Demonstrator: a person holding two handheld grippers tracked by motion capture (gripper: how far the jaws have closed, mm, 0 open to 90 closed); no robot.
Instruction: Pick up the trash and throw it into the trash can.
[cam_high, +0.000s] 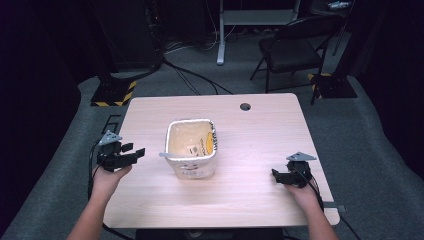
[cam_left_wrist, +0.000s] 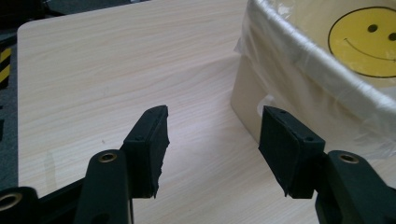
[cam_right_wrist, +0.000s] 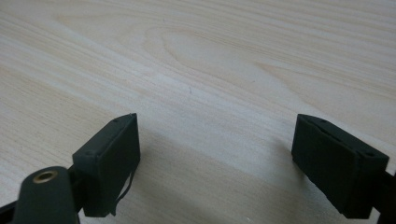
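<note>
High view: a bag-lined bin (cam_high: 192, 148) stands mid-frame on the tabletop (cam_high: 250, 190). Left tongs (cam_high: 131, 153) at left gape wide, empty. Right tongs (cam_high: 274, 174) at lower right gape wide too.

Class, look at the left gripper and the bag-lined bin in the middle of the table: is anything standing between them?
Nothing visible does. The left gripper is open at the table's left edge, jaws pointing toward the bin. Between them lies bare table; in the left gripper view the bin's side sits just beyond the jaws.
</note>
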